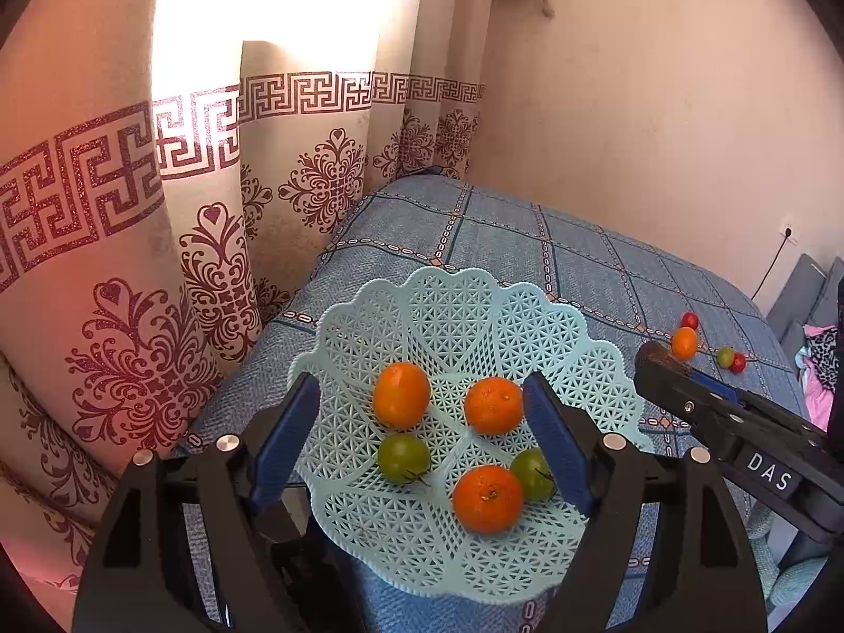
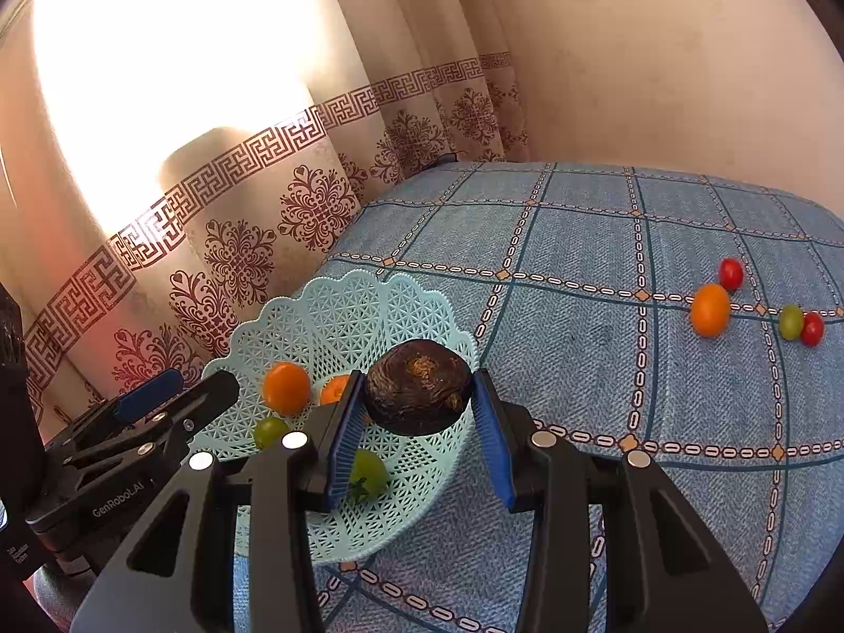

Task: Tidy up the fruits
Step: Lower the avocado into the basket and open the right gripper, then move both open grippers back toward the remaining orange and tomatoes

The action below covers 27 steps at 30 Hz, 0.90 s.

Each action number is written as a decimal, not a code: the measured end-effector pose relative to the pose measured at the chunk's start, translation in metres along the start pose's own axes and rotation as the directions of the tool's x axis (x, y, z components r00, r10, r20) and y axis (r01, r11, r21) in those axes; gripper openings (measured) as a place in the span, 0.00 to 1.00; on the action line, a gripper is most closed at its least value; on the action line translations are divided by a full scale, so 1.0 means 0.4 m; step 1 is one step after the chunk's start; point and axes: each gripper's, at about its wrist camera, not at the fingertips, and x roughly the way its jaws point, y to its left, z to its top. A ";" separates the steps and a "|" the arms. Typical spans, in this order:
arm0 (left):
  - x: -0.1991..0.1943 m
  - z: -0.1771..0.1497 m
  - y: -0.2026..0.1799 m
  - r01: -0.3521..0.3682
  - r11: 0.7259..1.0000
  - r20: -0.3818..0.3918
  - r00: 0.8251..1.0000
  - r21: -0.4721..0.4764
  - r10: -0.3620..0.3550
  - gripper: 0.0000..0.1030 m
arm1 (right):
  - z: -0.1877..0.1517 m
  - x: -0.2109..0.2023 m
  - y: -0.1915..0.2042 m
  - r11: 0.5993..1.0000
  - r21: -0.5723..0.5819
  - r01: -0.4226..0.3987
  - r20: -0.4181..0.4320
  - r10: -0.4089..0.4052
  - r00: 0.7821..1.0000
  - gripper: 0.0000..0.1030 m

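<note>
Right gripper [image 2: 419,401] hovers over the mint basket's [image 2: 337,316] right rim, jaws clamped on a dark brown fruit [image 2: 416,387]; left gripper [image 1: 422,422] hangs above the basket, jaws wide, empty.

Pale turquoise lattice basket [image 1: 448,311] holds orange and green fruits; blue checked cloth [image 2: 580,348]; brown, possibly rough-skinned fruit [image 2: 416,387].

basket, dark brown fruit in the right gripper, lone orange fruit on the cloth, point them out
basket [image 1: 448,295], left wrist view, back rim
dark brown fruit [image 2: 416,387], right wrist view, top face
lone orange fruit [image 2: 710,310], right wrist view, middle
</note>
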 end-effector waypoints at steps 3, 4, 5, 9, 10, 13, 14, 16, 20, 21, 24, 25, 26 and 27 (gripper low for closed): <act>0.002 0.000 0.005 -0.002 1.000 -0.001 1.000 -0.009 0.002 0.82 | 0.002 0.015 0.010 1.000 -0.005 -0.003 -0.008 0.003 1.000 0.40; 0.002 0.000 0.007 -0.003 1.000 -0.001 1.000 -0.012 0.003 0.82 | 0.002 0.019 0.012 1.000 -0.006 -0.004 -0.011 0.004 1.000 0.40; 0.003 0.000 0.009 -0.003 1.000 -0.002 1.000 -0.014 0.003 0.83 | 0.002 0.024 0.014 1.000 -0.006 -0.008 -0.016 0.008 1.000 0.42; 0.003 0.001 0.015 -0.002 1.000 -0.001 1.000 -0.020 0.002 0.84 | 0.001 0.025 0.008 1.000 0.007 -0.011 -0.004 0.011 1.000 0.59; 0.003 0.001 0.016 -0.003 1.000 -0.001 1.000 -0.021 0.003 0.84 | 0.001 0.024 0.006 1.000 0.009 -0.011 -0.004 0.011 1.000 0.59; 0.005 0.001 0.016 -0.001 1.000 -0.006 1.000 -0.021 0.001 0.84 | -0.003 0.020 -0.007 1.000 0.017 -0.002 -0.002 0.002 1.000 0.59; 0.005 0.000 0.014 0.000 1.000 -0.008 1.000 -0.019 0.000 0.84 | -0.004 0.018 -0.013 1.000 0.020 0.002 -0.002 -0.002 1.000 0.59; 0.006 -0.003 0.008 0.001 1.000 -0.011 1.000 -0.014 -0.001 0.84 | -0.008 0.017 -0.023 1.000 0.027 0.008 -0.002 -0.008 1.000 0.59; 0.009 -0.007 -0.008 0.009 1.000 -0.015 1.000 -0.001 -0.009 0.91 | -0.016 0.014 -0.043 0.999 0.040 0.020 -0.002 -0.020 1.000 0.59; 0.008 -0.008 -0.013 0.010 1.000 -0.013 1.000 0.004 -0.010 0.92 | -0.018 0.012 -0.048 0.999 0.042 0.024 -0.001 -0.024 1.000 0.59; 0.009 -0.010 -0.023 0.010 1.000 -0.012 1.000 0.019 -0.009 0.92 | -0.022 0.006 -0.065 0.998 0.047 0.039 0.001 -0.039 0.999 0.59; 0.010 -0.011 -0.027 0.010 1.000 -0.011 1.000 0.023 -0.009 0.93 | -0.023 0.004 -0.071 0.998 0.048 0.044 0.001 -0.044 0.999 0.59; 0.011 -0.012 -0.030 0.010 1.000 -0.013 1.000 0.026 -0.010 0.93 | -0.024 0.002 -0.078 0.998 0.051 0.048 0.002 -0.049 0.999 0.59; 0.013 -0.014 -0.033 0.011 1.000 -0.016 1.000 0.029 -0.011 0.93 | -0.025 0.000 -0.086 0.997 0.053 0.054 0.002 -0.054 0.999 0.59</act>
